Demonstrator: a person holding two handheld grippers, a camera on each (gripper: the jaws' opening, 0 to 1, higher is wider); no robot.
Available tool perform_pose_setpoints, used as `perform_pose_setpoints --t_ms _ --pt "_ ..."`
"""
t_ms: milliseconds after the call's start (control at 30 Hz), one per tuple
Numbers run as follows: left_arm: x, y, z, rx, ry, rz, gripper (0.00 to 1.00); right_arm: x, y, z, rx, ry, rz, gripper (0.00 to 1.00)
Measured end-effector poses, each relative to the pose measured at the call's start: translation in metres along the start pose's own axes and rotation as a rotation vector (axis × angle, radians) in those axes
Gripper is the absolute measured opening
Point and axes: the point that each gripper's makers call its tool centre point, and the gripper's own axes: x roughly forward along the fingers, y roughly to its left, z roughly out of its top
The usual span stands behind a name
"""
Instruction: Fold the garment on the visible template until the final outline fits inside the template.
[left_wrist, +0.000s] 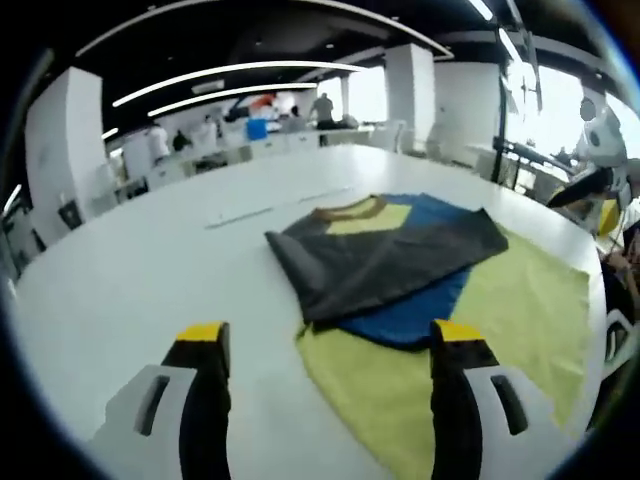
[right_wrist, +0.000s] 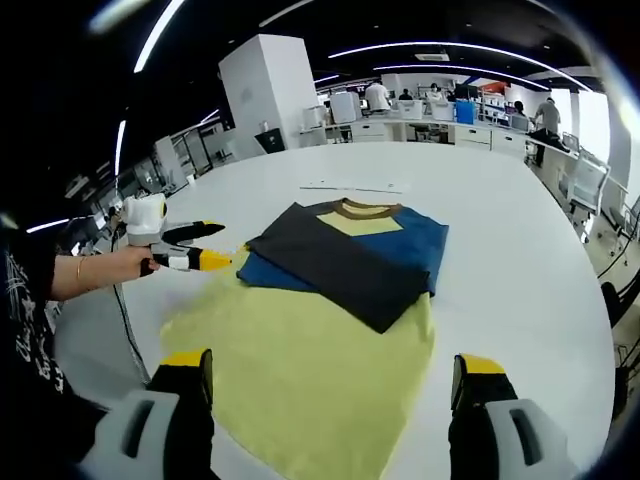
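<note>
The garment (right_wrist: 340, 255) lay partly folded on the yellow template (right_wrist: 300, 380) on the white tabletop (right_wrist: 520, 250), both tongs, left (left_wrist: 325, 345) and right (right_wrist: 330, 375), spread and empty, and a careless one-sided pull risked dragging it over the template's far edge.

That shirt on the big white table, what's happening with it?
A person is folding the shirt with a hand-held claw in each hand. It lies partly folded on the table, dark side flaps turned over the blue, the yellow lower part spread flat. Left claw hovers beside it; right claw is open above the yellow part.
</note>
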Motion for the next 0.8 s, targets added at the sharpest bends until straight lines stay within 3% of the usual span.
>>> perform_pose_setpoints --t_ms 367,800 --pt "-0.023 -0.018 -0.014 0.018 0.041 -0.072 0.99 -0.004 0.006 -0.022 0.031 0.035 0.007 1.00" --pt "-0.060 -0.027 -0.033 0.040 0.100 -0.073 0.96 -0.003 0.000 -0.057 0.042 0.109 -0.021 1.00"
